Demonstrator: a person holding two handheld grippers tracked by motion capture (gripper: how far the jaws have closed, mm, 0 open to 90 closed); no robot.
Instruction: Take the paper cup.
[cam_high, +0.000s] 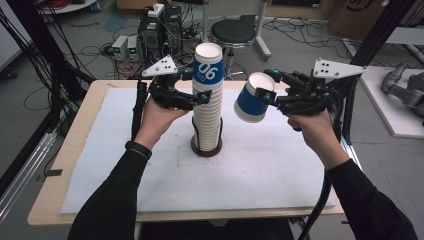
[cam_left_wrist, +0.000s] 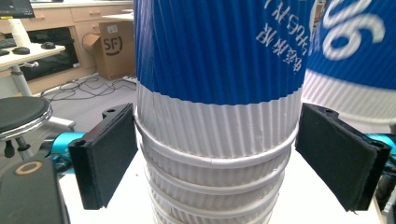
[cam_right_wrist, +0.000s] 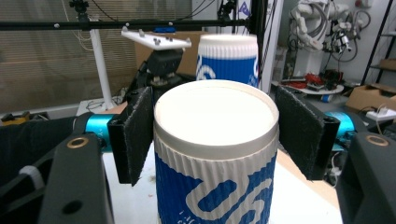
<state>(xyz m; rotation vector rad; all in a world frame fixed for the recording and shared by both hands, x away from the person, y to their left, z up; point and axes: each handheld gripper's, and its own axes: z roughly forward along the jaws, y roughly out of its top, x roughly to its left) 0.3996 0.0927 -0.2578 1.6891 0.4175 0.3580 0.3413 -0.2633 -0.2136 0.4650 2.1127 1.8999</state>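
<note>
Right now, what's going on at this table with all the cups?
A person works two handheld grippers over a white mat. The left gripper has its jaws around the upper part of a tall stack of blue-and-white paper cups, with a gap at one pad. The right gripper grips a single cup near its rim, tilted, in the air beside the stack.

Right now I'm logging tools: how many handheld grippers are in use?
2. The left gripper sits around the cup stack with jaws open; the right gripper holds a single cup beside the stack.
</note>
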